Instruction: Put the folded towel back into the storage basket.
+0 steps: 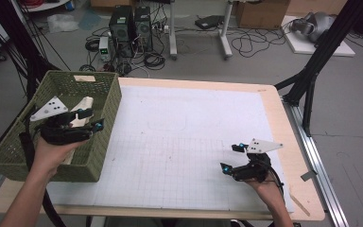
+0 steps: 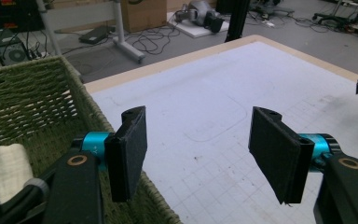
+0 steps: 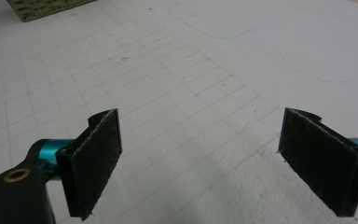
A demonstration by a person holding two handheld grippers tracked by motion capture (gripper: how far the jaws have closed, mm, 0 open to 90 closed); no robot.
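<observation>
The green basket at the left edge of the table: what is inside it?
Inside the green basket lies a pale cloth. The left gripper, open and empty, and the hand cover part of the cloth and the basket's floor, so anything beneath them stays hidden.

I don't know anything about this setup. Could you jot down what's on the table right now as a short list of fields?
Surface: white gridded mat on a wooden table
Container: green woven basket at the table's left edge
Inside the container: cream folded cloth
Left gripper: jaws open, nothing between them, over the basket's right wall
Right gripper: jaws open, nothing between them, above the mat's near right part
</observation>
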